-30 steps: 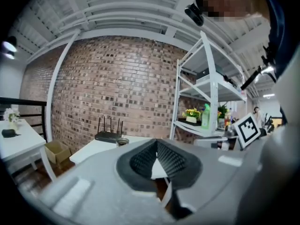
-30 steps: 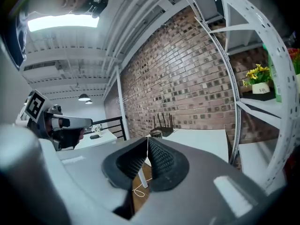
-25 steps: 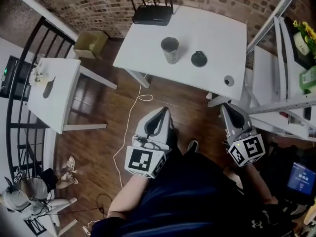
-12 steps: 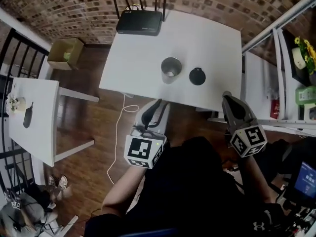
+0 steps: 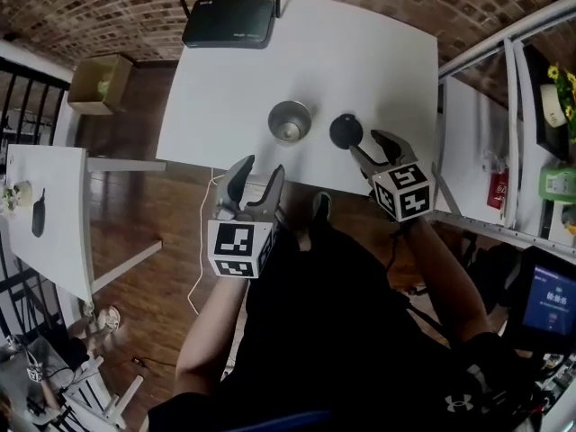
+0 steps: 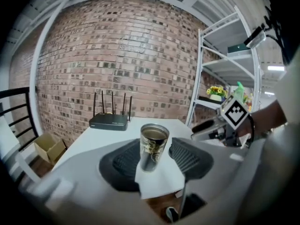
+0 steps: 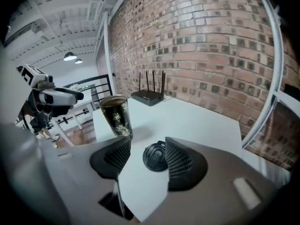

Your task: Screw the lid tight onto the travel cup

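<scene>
Since the left gripper [image 5: 258, 171] and right gripper [image 5: 371, 144] have just been opening and hold nothing, this looks like the reach. Upper middle, the cup [image 5: 290, 120] stands on the table [image 5: 378, 61], lid [image 5: 346, 131] just right of it. Next, the right should pinch the lid and the left steady the cup.

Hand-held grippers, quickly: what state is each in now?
Left hand-held gripper: open, just opened, nothing between jaws.
Right hand-held gripper: open, just opened, nothing gripped; lid just ahead.

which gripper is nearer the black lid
The right gripper: the black lid lies just ahead of its jaws, while the left gripper faces the cup. Both have just been opening, empty.
</scene>
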The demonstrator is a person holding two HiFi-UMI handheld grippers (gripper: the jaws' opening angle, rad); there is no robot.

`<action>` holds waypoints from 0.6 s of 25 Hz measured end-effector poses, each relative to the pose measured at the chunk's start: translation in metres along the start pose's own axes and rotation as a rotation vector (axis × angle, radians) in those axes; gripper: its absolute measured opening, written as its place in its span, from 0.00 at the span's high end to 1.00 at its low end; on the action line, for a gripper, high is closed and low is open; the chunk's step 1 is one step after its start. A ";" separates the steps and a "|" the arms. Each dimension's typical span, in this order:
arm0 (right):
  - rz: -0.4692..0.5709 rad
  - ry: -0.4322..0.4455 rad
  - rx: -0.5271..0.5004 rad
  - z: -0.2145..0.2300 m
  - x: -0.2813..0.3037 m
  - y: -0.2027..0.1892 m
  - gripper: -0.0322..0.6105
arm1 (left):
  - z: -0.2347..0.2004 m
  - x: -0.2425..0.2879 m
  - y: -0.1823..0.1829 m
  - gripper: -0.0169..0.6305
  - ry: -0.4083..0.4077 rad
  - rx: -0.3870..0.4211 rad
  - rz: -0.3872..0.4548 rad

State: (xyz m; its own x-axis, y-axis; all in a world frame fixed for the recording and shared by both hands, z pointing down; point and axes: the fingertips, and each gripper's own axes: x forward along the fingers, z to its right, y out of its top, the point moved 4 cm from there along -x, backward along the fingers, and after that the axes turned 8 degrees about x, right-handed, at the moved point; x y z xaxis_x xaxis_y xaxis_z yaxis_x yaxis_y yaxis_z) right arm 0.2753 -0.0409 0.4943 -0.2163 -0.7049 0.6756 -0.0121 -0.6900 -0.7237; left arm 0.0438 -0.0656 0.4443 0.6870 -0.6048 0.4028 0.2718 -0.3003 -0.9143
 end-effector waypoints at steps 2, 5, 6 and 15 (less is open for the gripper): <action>-0.066 0.005 -0.014 0.011 0.028 -0.010 0.54 | -0.001 0.009 -0.004 0.63 0.012 0.020 -0.017; -0.159 -0.002 -0.043 0.024 0.061 -0.026 0.52 | 0.000 0.019 -0.006 0.62 0.014 0.008 -0.032; -0.189 -0.002 -0.053 0.027 0.070 -0.031 0.52 | 0.001 0.021 -0.006 0.62 0.014 0.002 -0.034; -0.327 -0.029 -0.102 0.033 0.096 -0.046 0.46 | 0.001 0.032 -0.012 0.62 0.002 -0.042 -0.032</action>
State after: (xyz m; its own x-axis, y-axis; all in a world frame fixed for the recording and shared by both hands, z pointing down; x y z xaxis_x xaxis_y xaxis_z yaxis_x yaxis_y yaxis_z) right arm 0.2869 -0.0827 0.5970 -0.1566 -0.4550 0.8766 -0.1741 -0.8610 -0.4779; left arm 0.0633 -0.0801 0.4679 0.6768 -0.5960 0.4322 0.2649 -0.3506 -0.8983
